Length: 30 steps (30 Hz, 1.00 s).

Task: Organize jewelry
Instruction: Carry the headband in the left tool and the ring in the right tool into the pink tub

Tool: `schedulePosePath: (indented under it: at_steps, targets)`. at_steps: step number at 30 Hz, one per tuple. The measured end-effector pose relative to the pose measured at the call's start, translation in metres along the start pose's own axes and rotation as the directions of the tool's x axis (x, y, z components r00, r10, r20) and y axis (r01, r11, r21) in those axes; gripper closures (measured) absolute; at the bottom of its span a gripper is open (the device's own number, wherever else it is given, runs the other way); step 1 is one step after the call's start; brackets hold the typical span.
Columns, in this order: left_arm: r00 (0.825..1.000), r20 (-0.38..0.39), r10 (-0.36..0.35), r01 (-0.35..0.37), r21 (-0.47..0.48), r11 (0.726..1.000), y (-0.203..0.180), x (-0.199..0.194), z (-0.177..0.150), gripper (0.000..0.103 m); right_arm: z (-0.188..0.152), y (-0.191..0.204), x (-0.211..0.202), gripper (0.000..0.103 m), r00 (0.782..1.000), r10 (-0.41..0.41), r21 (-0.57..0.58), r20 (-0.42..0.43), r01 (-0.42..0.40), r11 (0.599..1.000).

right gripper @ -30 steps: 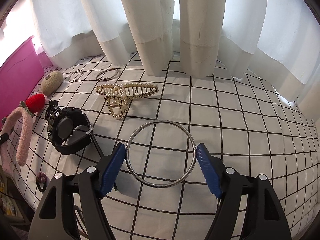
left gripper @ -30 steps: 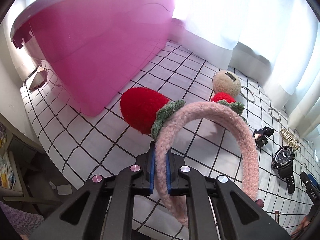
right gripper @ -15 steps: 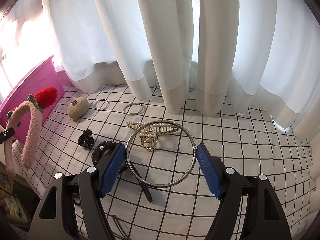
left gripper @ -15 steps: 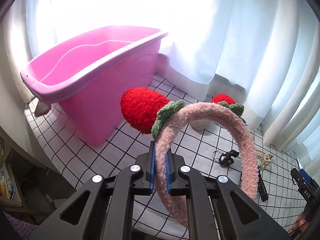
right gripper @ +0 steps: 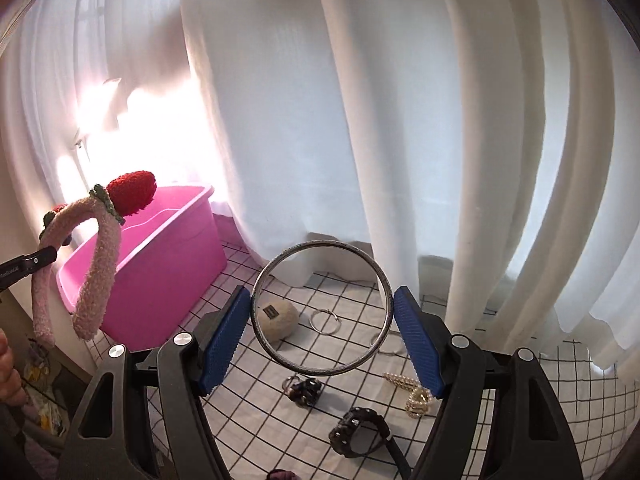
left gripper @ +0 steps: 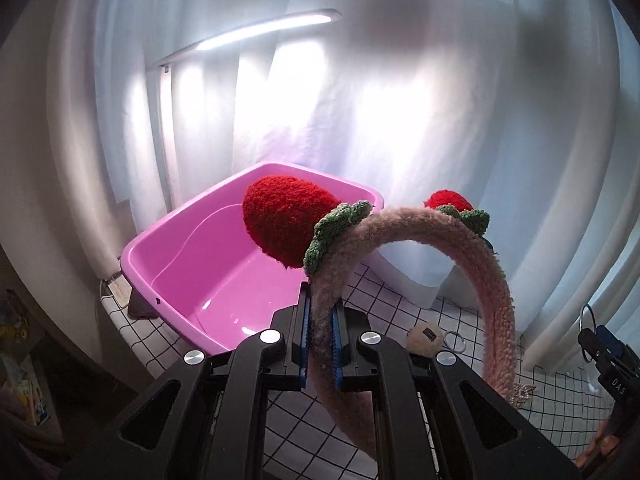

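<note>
Your left gripper [left gripper: 320,340] is clamped on one leg of the fuzzy pink headband [left gripper: 460,248], blue pads pressing the plush from both sides. The headband arches up and over toward 2 o'clock, free of the table, with a large red strawberry [left gripper: 286,220] at 12 o'clock from the pads and a smaller one [left gripper: 448,200] farther along the arch. Behind it, at 11 o'clock, stands the pink bin [left gripper: 192,264], open and upright.

Your right gripper [right gripper: 322,336] holds the large metal bangle [right gripper: 322,308] across its width, pads touching the ring at 9 and 3 o'clock, clear of the surface.

On the checked cloth [right gripper: 560,400] below lie a beige puff [right gripper: 278,318], a small ring [right gripper: 325,322], a dark clip [right gripper: 304,390], a pearl claw clip [right gripper: 416,394] and a black watch [right gripper: 360,432].
</note>
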<state>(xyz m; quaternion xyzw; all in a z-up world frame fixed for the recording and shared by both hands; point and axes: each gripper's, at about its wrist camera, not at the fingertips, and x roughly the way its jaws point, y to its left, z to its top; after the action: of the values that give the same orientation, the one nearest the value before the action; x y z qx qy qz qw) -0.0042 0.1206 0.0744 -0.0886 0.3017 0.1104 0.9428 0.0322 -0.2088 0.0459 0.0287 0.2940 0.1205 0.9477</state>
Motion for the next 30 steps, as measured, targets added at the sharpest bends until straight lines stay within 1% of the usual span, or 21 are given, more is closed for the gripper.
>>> schedulePosePath:
  at_steps: [2, 7, 11, 14, 20, 25, 28, 30]
  targets:
    - [0.999, 0.016, 0.036, -0.036, -0.005, 0.999, 0.016, 0.0, 0.016, 0.094, 0.019, 0.023, 0.011, 0.032, 0.999, 0.051, -0.026, 0.015, -0.051, 0.998]
    - [0.994, 0.01, 0.112, -0.112, -0.024, 0.993, 0.056, 0.014, 0.043, 0.094, 0.062, 0.087, 0.052, 0.032, 0.985, 0.17, -0.097, 0.017, -0.167, 0.981]
    - [0.987, -0.046, 0.151, -0.153, -0.045, 0.987, 0.084, 0.041, 0.049, 0.094, 0.092, 0.137, 0.094, 0.032, 0.97, 0.242, -0.138, -0.032, -0.244, 0.96]
    - [0.98, -0.1, 0.169, -0.176, -0.058, 0.983, 0.099, 0.069, 0.048, 0.093, 0.105, 0.171, 0.13, 0.032, 0.957, 0.28, -0.164, -0.081, -0.29, 0.943]
    - [0.964, -0.195, 0.182, -0.195, -0.053, 0.979, 0.113, 0.119, 0.048, 0.093, 0.119, 0.219, 0.199, 0.032, 0.938, 0.279, -0.22, -0.204, -0.322, 0.921]
    - [0.948, -0.259, 0.183, -0.201, -0.043, 0.979, 0.116, 0.148, 0.048, 0.093, 0.118, 0.246, 0.25, 0.032, 0.914, 0.242, -0.266, -0.327, -0.334, 0.904]
    - [0.938, -0.292, 0.187, -0.207, -0.039, 0.978, 0.118, 0.161, 0.048, 0.092, 0.115, 0.26, 0.274, 0.032, 0.902, 0.206, -0.3, -0.381, -0.33, 0.895]
    - [0.93, -0.314, 0.19, -0.212, -0.037, 0.977, 0.121, 0.169, 0.047, 0.092, 0.112, 0.268, 0.289, 0.032, 0.89, 0.182, -0.311, -0.418, -0.328, 0.892]
